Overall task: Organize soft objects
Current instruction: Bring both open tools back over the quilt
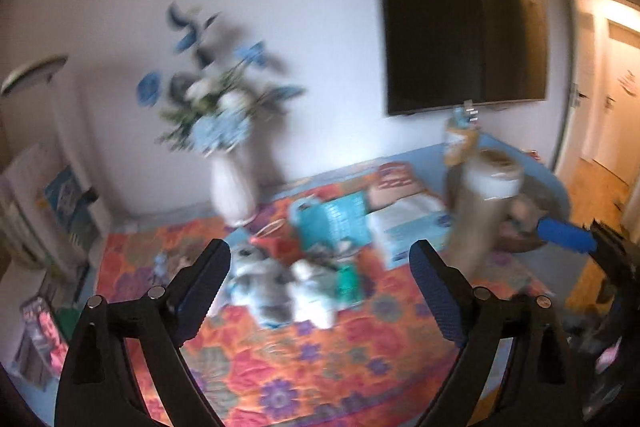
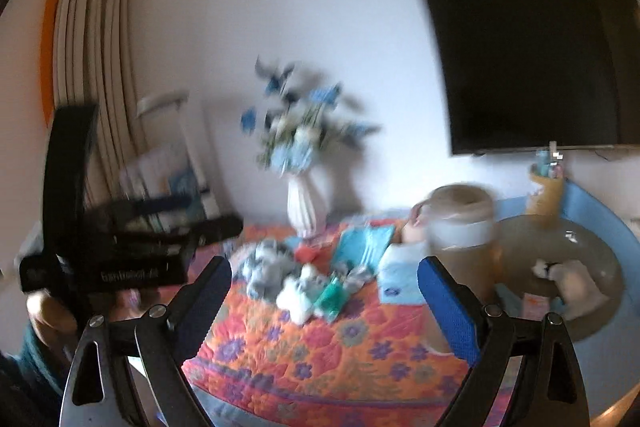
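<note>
A blurred pile of soft things lies in the middle of the orange floral quilt (image 1: 320, 355): grey and white plush toys (image 1: 276, 287) (image 2: 276, 267) and a teal piece (image 1: 348, 283) (image 2: 330, 293). My left gripper (image 1: 320, 247) is open above the quilt's near side, short of the pile, with nothing between its fingers. My right gripper (image 2: 326, 267) is also open and empty, farther back from the same pile. One blue finger (image 1: 564, 235) of the right gripper shows at the right of the left wrist view. Another white plush toy (image 2: 576, 287) lies in a round brown tray (image 2: 600, 247).
A white vase of blue flowers (image 1: 232, 187) (image 2: 306, 207) stands behind the pile, by the wall. A tall tan cylinder basket (image 1: 488, 203) (image 2: 460, 227) stands at the right, with flat blue and white packs (image 1: 404, 227) beside it. A dark screen (image 1: 460, 27) hangs above. A person's hand (image 2: 44, 311) holds the left gripper's black body (image 2: 108, 271).
</note>
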`<action>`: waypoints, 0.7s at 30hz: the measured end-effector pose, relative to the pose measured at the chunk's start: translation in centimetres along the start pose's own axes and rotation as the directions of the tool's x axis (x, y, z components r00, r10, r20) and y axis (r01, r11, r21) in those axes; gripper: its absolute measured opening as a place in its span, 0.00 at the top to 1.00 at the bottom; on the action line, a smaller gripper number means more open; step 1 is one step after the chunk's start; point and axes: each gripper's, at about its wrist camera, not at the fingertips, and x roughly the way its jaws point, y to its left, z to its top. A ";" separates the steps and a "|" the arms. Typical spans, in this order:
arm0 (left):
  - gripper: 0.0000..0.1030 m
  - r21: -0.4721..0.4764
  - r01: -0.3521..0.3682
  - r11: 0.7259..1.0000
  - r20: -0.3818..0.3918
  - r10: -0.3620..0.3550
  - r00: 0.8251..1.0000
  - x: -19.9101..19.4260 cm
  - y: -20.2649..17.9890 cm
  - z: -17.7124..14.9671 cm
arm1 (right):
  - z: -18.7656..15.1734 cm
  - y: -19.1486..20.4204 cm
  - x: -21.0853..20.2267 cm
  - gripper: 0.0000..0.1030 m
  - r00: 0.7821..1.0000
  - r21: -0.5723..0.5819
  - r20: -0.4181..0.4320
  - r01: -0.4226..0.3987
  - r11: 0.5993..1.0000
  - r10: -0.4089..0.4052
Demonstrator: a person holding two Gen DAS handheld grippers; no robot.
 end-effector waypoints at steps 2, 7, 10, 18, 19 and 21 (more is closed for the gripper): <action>0.12 -0.032 -0.030 0.999 -0.035 0.029 0.999 2.0 1.9 -1.0 | -0.6 2.0 3.5 0.09 0.994 -0.039 -0.094 0.042 0.998 -0.046; 0.12 -0.117 -0.071 0.991 -0.086 0.061 0.994 6.5 6.2 -3.9 | -3.0 4.0 12.3 0.09 0.934 -0.121 -0.306 0.157 0.980 -0.187; 0.12 -0.200 -0.084 0.976 -0.105 0.064 0.992 9.0 9.1 -6.1 | -4.2 3.5 16.0 0.09 0.905 -0.132 -0.362 0.185 0.974 -0.221; 0.12 -0.269 -0.090 0.959 -0.124 0.058 0.991 12.6 12.3 -10.0 | -6.2 0.7 21.0 0.09 0.896 -0.056 -0.367 0.248 0.967 -0.251; 0.12 -0.277 -0.086 0.957 -0.127 0.052 0.991 13.0 12.5 -10.3 | -6.3 0.4 21.4 0.09 0.894 -0.039 -0.373 0.251 0.967 -0.247; 0.12 -0.298 -0.071 0.952 -0.133 0.033 0.991 13.6 12.9 -11.0 | -6.8 -0.4 21.8 0.09 0.892 -0.003 -0.384 0.256 0.967 -0.237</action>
